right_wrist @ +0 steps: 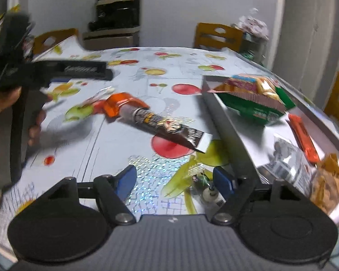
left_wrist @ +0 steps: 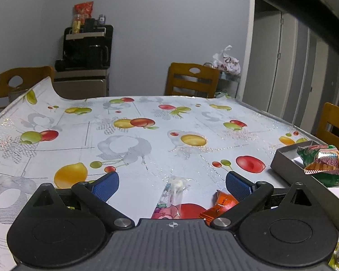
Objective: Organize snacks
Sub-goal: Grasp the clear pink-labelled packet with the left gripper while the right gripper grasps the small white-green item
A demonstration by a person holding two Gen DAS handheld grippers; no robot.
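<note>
My left gripper (left_wrist: 172, 181) is open and empty, low over the fruit-print tablecloth (left_wrist: 133, 140). A clear-wrapped candy (left_wrist: 174, 188) lies between its fingers, and an orange wrapper (left_wrist: 222, 204) lies by the right finger. A grey shallow box (left_wrist: 287, 160) at the right holds a green cracker bag (left_wrist: 325, 164). My right gripper (right_wrist: 173, 181) is open and empty over the table. Ahead of it lie a dark long snack packet (right_wrist: 167, 123) and an orange wrapper (right_wrist: 119, 105). The grey box (right_wrist: 228, 122) holds the cracker bag (right_wrist: 253, 96) and other snacks (right_wrist: 305, 135). The left gripper (right_wrist: 22, 83) shows blurred at the left.
Wooden chairs (left_wrist: 192, 80) stand around the table. A black coffee machine on a cabinet (left_wrist: 85, 52) stands by the back wall. A plastic bag (left_wrist: 227, 61) sits behind the far chair. A small bottle-like item (right_wrist: 211, 194) lies by my right gripper's right finger.
</note>
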